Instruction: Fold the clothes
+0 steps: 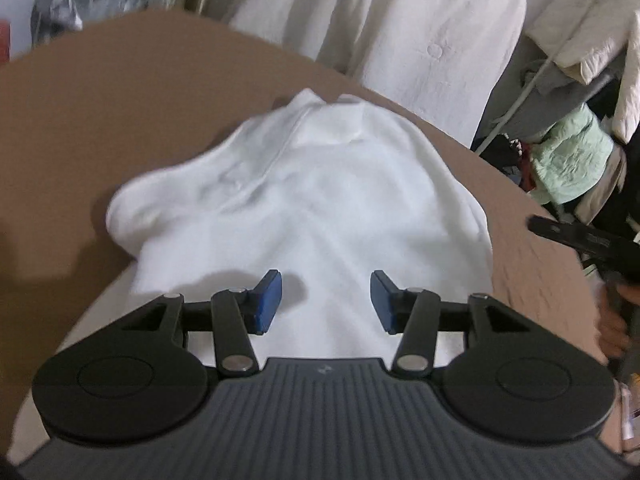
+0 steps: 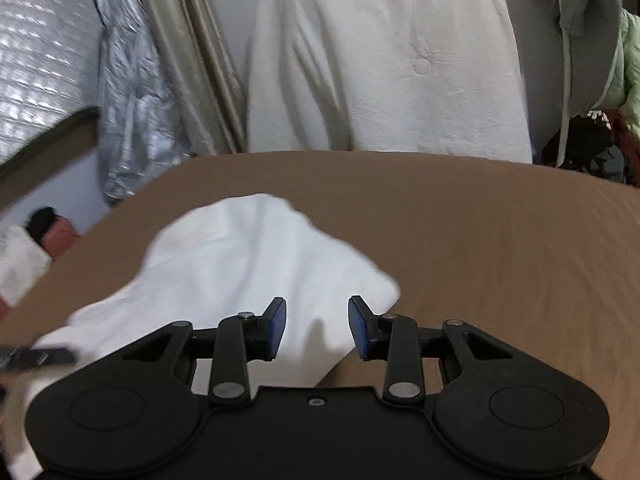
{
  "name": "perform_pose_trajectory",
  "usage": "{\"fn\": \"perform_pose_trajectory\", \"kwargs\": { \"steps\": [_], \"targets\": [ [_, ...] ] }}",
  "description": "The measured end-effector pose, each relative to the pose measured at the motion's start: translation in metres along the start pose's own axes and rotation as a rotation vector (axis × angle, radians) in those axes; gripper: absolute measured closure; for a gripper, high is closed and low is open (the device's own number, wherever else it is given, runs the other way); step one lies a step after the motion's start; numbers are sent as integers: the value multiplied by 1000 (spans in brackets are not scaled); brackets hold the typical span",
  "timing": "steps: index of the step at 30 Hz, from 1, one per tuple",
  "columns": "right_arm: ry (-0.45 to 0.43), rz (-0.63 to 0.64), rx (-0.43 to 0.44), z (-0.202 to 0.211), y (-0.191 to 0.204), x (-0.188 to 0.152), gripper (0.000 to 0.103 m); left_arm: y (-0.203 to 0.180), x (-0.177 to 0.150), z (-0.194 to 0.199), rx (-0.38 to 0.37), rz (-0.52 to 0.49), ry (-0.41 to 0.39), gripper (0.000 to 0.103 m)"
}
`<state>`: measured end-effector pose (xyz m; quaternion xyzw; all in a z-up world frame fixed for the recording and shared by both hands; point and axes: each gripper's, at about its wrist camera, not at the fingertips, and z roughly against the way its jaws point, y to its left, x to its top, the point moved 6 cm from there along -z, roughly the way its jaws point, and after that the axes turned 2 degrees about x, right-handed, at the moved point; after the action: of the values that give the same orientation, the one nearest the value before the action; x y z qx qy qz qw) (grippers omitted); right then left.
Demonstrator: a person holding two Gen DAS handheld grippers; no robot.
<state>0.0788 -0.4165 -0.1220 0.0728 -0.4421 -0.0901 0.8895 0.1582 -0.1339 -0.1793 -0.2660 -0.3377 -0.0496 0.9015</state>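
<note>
A white collared garment lies partly folded on the brown table, collar toward the far edge. My left gripper hovers open over its near part, blue pads apart with nothing between them. In the right wrist view the same white garment spreads to the left on the brown table. My right gripper stands open above the garment's right edge, holding nothing. The right gripper's black body and a hand show at the right edge of the left wrist view.
Behind the table hang a cream coat, a beige curtain and a silver quilted cover. A clothes rack with a mint-green jacket stands at the far right. Bare brown table extends to the right of the garment.
</note>
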Motion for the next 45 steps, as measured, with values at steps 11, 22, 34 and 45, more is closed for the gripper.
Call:
{"fn": "perform_pose_trajectory", "kwargs": {
  "steps": [11, 22, 34, 45],
  "targets": [
    [-25, 141, -188, -86, 6, -14, 82, 24, -3, -23, -66, 16, 29, 54],
    [-57, 93, -501, -63, -72, -3, 103, 49, -9, -29, 30, 70, 175, 52],
    [-83, -37, 23, -19, -16, 12, 71, 78, 30, -11, 33, 134, 38, 26],
    [124, 156, -81, -89, -10, -12, 61, 52, 40, -10, 215, -46, -91, 84]
  ]
}}
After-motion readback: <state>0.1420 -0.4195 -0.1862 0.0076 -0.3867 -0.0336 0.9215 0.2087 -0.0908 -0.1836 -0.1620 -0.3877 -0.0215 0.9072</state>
